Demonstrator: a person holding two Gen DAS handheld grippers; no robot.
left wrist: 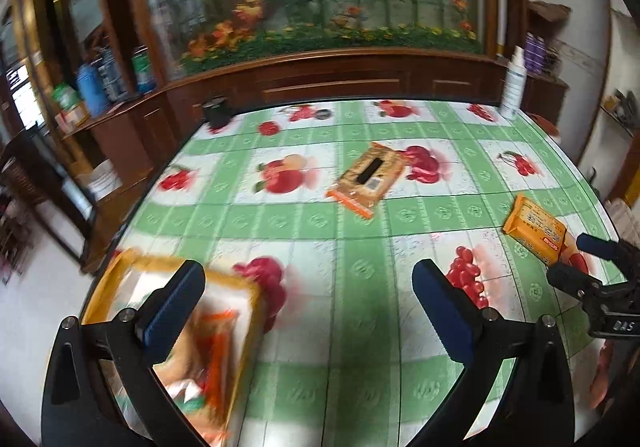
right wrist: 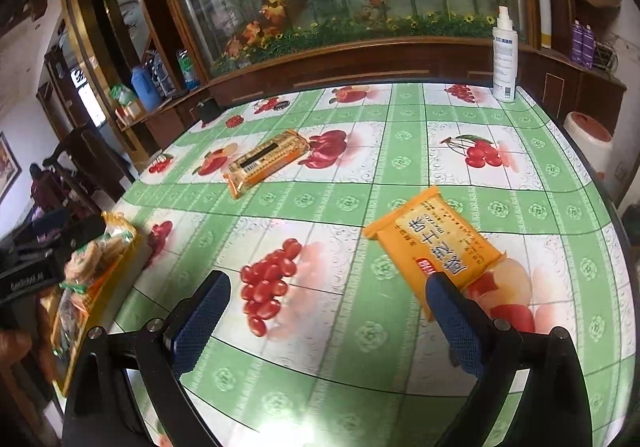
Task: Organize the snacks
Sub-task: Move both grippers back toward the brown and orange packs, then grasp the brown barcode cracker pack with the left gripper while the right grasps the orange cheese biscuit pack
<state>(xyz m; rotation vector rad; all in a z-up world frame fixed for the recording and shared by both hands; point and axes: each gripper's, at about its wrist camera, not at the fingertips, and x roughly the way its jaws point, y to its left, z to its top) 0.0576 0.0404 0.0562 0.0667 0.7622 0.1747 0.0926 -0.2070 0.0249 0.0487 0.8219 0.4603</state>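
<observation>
**A:** While both grippers sit over the table (right wrist: 360, 175), what step are we on?

**B:** Looks like mid-sort. One tray (left wrist: 120, 267) at lower left of the left wrist view already has packets in it, though it's blurred. Two snacks are loose on the cloth: the yellow packet (right wrist: 434, 243) right of centre in the right wrist view, and the brown cracker pack (right wrist: 266, 161) upper centre-left.

**A:** Jaws?

**B:** Left gripper (left wrist: 308, 303): wide apart and empty, its left finger over the tray. Right gripper (right wrist: 328, 315): also apart and empty. Its right finger (right wrist: 456, 319) overlaps the near corner of the yellow packet in frame; I can't tell if it's touching.

**A:** Next move?

**B:** My guess is the right one takes the yellow packet. The packet lies off to the right of the gap, not between the fingers, so it needs a shift right, a drop to straddle an edge, then a close. The packet is flat, so expect a low pinch.

**A:** Cracker pack?

**B:** Well apart from both grippers, further up the table. Spray bottle (right wrist: 505, 59) at upper right isn't in the way.
</observation>
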